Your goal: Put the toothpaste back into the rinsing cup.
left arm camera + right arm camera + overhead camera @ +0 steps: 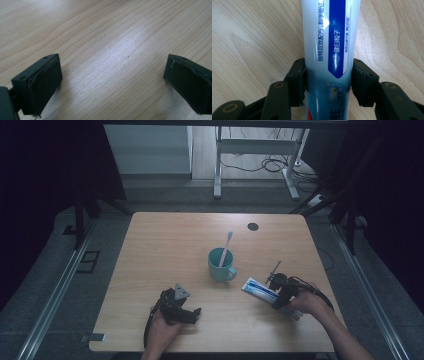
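Toothpaste tube (329, 50) lies near-right on the counter (165, 245), clamped in the right claw (329, 82); left claw (112, 82) gapes released over bare wood, near-left of the teal mug (220, 265)

A light wooden table (165, 245) stands on a grey floor (55, 285), with a small dark disc (253, 226) near its far edge. Metal rails (47, 307) run along the floor at both sides. Beyond it a white desk frame (260, 150) stands over loose cables (267, 165). Dark curtains (45, 165) close off both sides; the light is dim.
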A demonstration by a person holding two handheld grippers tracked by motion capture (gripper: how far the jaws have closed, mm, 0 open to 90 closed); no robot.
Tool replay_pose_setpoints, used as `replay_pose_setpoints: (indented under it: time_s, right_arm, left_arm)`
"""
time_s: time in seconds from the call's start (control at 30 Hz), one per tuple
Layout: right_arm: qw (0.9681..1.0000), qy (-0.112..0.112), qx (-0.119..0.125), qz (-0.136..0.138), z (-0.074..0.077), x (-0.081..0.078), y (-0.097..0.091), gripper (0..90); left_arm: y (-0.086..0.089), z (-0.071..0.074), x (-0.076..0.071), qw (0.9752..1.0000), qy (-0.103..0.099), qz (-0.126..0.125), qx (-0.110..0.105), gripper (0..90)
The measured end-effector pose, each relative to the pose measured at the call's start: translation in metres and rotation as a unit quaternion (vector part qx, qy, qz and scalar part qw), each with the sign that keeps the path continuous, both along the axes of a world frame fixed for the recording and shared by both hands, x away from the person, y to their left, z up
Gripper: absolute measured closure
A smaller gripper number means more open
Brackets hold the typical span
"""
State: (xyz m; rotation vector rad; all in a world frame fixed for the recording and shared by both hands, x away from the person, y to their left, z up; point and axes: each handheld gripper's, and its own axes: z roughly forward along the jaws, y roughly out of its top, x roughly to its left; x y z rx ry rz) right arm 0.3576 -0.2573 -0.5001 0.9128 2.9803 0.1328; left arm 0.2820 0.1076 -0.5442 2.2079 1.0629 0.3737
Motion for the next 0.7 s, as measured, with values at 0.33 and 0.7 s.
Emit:
replay_pose_setpoints:
  time_s: [0.33, 0.7]
  right_arm:
    - [0.9993, 0.008, 0.005, -0.036, 0.007, 0.002, -0.001, 67.6]
    - [0.9987, -0.008, 0.023, -0.044, 0.011, 0.001, -0.008, 70.5]
  left_arm:
    - [0.000, 0.000, 0.000, 1.0000, 0.001, -0.001, 0.001, 1.9]
    - [0.000, 0.000, 0.000, 1.0000, 0.000, 0.000, 0.000, 1.9]
